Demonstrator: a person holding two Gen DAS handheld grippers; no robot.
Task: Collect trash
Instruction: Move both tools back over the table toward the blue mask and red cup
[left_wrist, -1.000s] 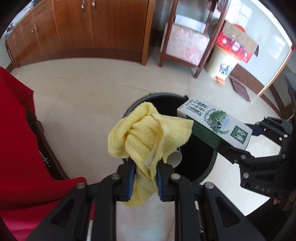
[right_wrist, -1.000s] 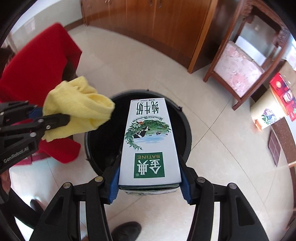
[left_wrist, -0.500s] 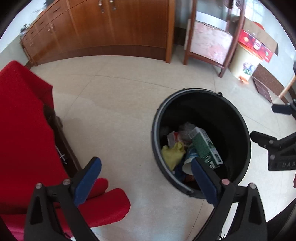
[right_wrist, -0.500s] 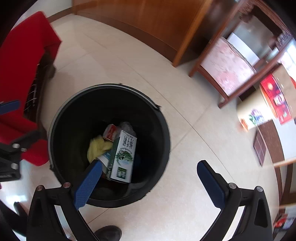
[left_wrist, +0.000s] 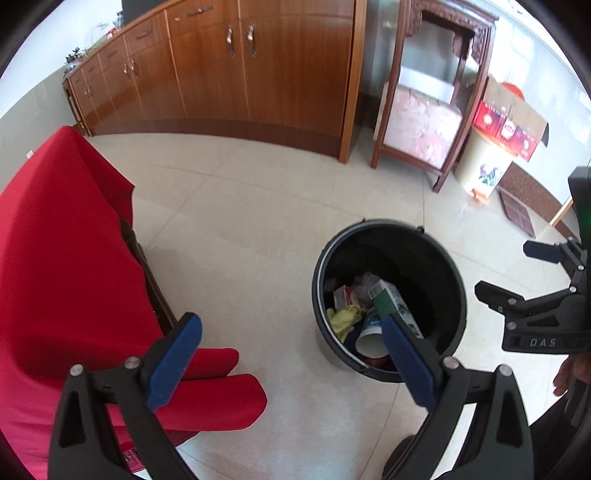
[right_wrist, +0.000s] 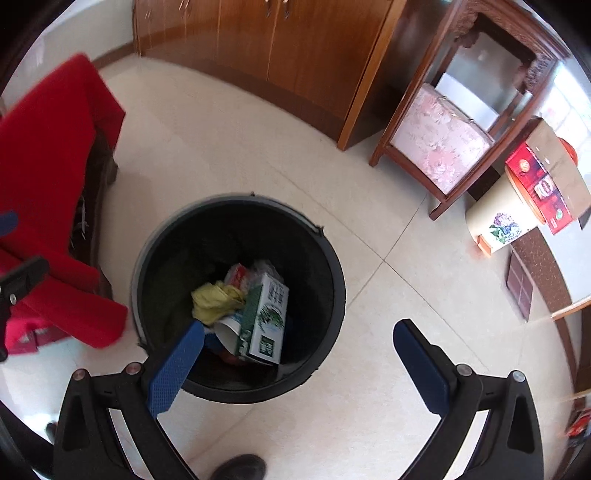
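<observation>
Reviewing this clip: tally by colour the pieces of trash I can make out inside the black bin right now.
Yellow: 1, the yellow cloth
Green and white: 1, the milk carton
Red and white: 1, a small packet
White: 1, a paper cup
Clear: 1, crumpled plastic
Total: 5 in the black bin; anything underneath is hidden.

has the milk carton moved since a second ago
Yes. It was clamped in the right gripper above the black bin; now the milk carton lies inside the bin beside the yellow cloth.
</observation>
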